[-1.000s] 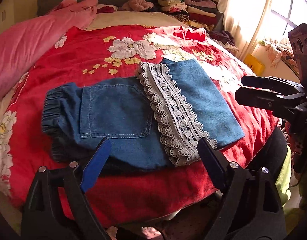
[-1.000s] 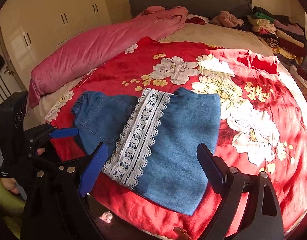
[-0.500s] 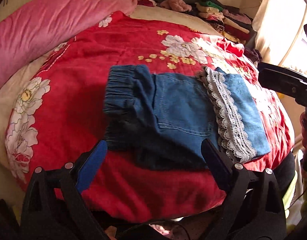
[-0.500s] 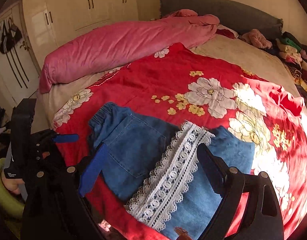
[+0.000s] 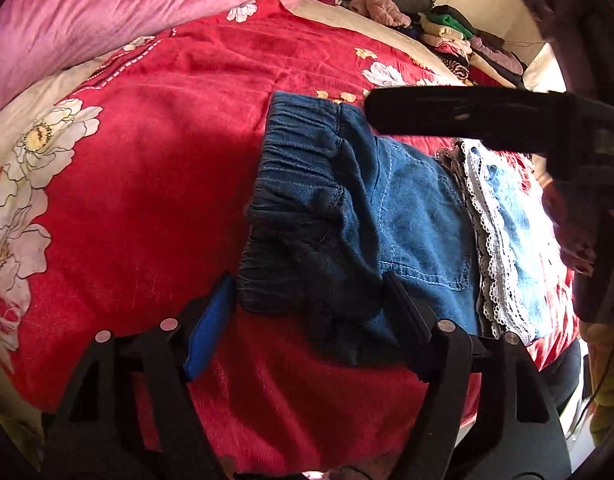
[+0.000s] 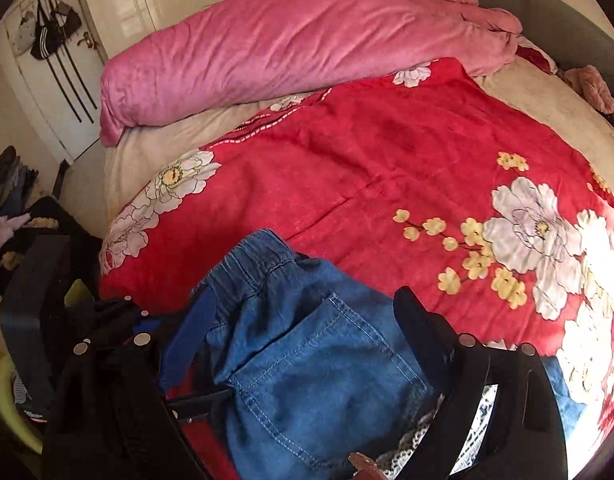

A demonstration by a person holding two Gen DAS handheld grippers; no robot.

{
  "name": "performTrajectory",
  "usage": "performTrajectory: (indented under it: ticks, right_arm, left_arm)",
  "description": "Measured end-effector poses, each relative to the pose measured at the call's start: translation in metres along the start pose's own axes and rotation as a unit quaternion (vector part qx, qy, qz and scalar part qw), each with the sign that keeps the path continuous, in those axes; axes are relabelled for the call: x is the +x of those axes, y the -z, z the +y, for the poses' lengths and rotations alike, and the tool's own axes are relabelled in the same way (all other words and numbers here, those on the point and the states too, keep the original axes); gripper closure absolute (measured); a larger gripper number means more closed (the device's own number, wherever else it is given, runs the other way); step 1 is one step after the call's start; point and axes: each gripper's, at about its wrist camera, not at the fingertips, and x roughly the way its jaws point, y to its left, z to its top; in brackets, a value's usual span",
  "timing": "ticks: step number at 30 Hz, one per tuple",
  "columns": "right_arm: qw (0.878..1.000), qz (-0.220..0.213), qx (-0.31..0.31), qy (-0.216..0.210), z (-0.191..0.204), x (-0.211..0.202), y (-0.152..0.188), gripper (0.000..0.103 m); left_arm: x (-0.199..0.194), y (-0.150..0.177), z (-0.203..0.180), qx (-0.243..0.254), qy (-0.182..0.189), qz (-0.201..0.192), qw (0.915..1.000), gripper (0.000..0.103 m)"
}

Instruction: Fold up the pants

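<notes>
Left tongs [image 5: 307, 304] closing around pants [image 5: 387, 216]

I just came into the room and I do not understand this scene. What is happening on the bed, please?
A person holding a gripper in each hand is folding denim pants with a lace band on a red floral blanket. The left gripper is closing around the elastic waistband at the near edge. The right gripper hangs open over the back pocket. Neither has pinched the fabric yet.
</notes>
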Motion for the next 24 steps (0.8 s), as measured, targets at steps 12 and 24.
performTrajectory:
  ticks: [12, 24]
  right_arm:
    - [0.99, 0.017, 0.081, -0.116, -0.016, 0.049, 0.001, 0.057]
    - [0.973, -0.097, 0.139, -0.158, -0.07, -0.054, 0.043, 0.072]
  left_arm:
    - [0.002, 0.002, -0.001, -0.006, 0.012, -0.003, 0.9999, 0.032]
    - [-0.015, -0.006, -0.026, -0.009, 0.045, -0.029, 0.9985, 0.012]
